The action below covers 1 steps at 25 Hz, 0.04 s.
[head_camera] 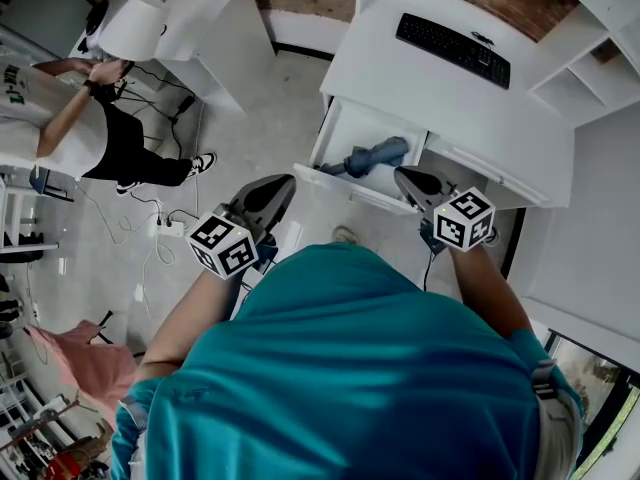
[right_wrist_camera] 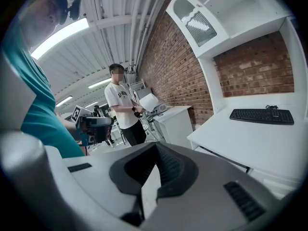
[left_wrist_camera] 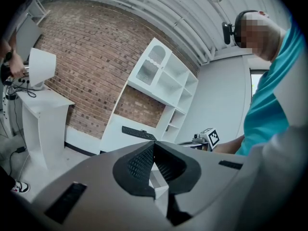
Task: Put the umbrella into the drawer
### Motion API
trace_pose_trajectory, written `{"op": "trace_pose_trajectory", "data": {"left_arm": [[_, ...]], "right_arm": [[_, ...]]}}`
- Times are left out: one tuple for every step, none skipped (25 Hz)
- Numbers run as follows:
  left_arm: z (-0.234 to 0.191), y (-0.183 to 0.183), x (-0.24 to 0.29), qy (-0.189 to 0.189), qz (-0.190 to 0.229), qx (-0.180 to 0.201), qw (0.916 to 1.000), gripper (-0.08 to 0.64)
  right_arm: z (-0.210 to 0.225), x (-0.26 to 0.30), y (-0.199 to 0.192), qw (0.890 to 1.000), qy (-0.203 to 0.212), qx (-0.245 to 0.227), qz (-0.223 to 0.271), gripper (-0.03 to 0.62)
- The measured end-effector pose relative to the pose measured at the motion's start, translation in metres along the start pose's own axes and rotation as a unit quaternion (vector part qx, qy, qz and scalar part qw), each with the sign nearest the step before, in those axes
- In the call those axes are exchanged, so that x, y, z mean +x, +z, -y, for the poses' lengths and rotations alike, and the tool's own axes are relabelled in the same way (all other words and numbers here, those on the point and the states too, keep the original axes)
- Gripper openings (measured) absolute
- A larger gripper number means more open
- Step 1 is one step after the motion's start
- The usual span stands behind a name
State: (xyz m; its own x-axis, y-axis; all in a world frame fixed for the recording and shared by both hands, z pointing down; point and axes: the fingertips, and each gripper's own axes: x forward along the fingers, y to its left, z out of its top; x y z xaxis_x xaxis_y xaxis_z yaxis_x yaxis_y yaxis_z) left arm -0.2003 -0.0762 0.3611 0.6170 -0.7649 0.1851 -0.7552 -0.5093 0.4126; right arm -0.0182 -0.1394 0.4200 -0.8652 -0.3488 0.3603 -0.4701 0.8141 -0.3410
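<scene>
Folded blue umbrella [head_camera: 372, 156]: soft matt cloth, creased. White drawer [head_camera: 345, 186] & white table [head_camera: 400, 78]: smooth painted board, matt w/ slight sheen. Black keyboard [head_camera: 452, 48]: matt plastic. Red-brown brick wall [left_wrist_camera: 82, 76]: rough, pale mortar lines. Left hand-held gripper [left_wrist_camera: 154, 144] & right hand-held gripper [right_wrist_camera: 155, 145]: smooth matt grey plastic shells; black pads [left_wrist_camera: 138, 165] finely ribbed, rubbery-looking. Pale grey floor [head_camera: 260, 118]: hard, smooth, faint gloss. Teal shirt [head_camera: 380, 368]: matt knit cloth.
</scene>
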Motion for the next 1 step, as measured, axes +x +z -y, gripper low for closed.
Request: {"op": "trace_pose_trajectory", "data": {"left_arm": [[0.0001, -0.0007, 0.0004, 0.0, -0.001, 0.0, 1.0, 0.015]], "right_arm": [[0.0004, 0.0001, -0.0002, 1.0, 0.0, 0.0, 0.0, 0.021]]}}
